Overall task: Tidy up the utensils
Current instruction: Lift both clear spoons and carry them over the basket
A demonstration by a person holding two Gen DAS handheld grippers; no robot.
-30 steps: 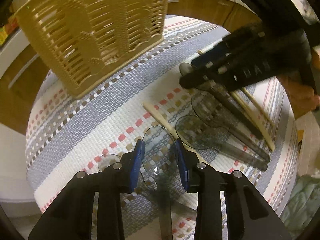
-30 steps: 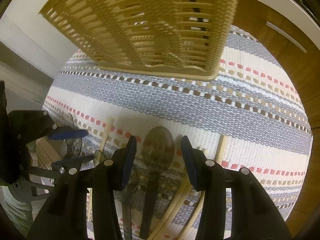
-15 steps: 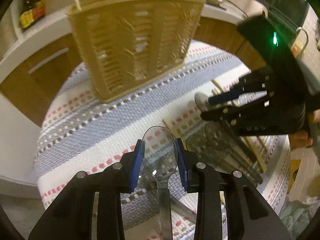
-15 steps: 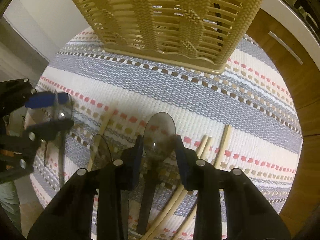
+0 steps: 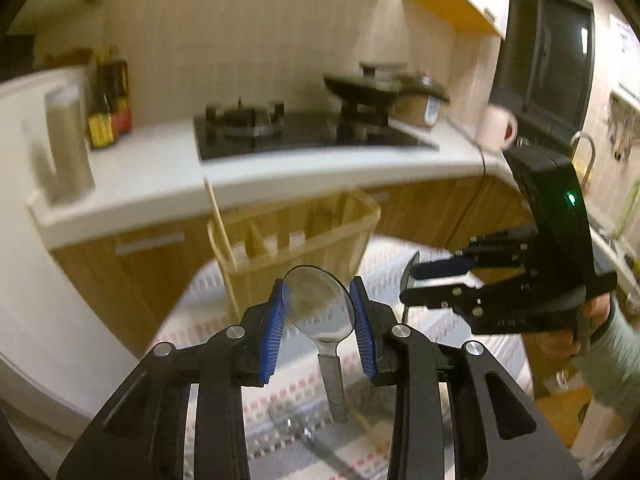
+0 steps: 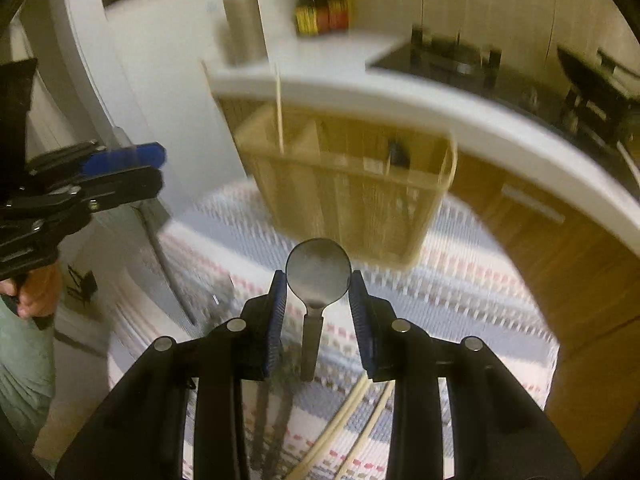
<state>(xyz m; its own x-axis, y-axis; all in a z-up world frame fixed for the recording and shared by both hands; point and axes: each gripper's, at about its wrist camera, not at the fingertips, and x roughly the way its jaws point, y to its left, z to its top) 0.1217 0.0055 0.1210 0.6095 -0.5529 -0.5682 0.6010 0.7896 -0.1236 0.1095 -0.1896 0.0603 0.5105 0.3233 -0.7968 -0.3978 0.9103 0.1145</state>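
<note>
My left gripper (image 5: pixel 319 307) is shut on a metal spoon (image 5: pixel 318 306), gripping the bowl by its edges, handle hanging down above the striped mat (image 5: pixel 208 300). My right gripper (image 6: pixel 319 303) is shut on a second metal spoon (image 6: pixel 319 270) the same way, lifted off the mat (image 6: pixel 460 292). The tan slatted utensil basket (image 5: pixel 304 240) with dividers stands ahead of both; in the right wrist view (image 6: pixel 348 196) it holds one chopstick (image 6: pixel 279 108) upright at its left. Each gripper shows in the other's view: right gripper (image 5: pixel 436 280), left gripper (image 6: pixel 120 172).
More chopsticks (image 6: pixel 348 424) and utensil handles (image 6: pixel 272 420) lie on the mat below my right gripper. Behind the basket runs a white counter (image 5: pixel 248 176) with a gas hob (image 5: pixel 304 128), pans, bottles (image 5: pixel 110 104) and a steel canister (image 5: pixel 66 144). Wooden cabinet fronts (image 6: pixel 560 248) are below.
Both grippers have lifted their spoons off the mat and tilted upward, so the basket top and kitchen counter came into view. The right gripper closed on its spoon about half a second ago.
</note>
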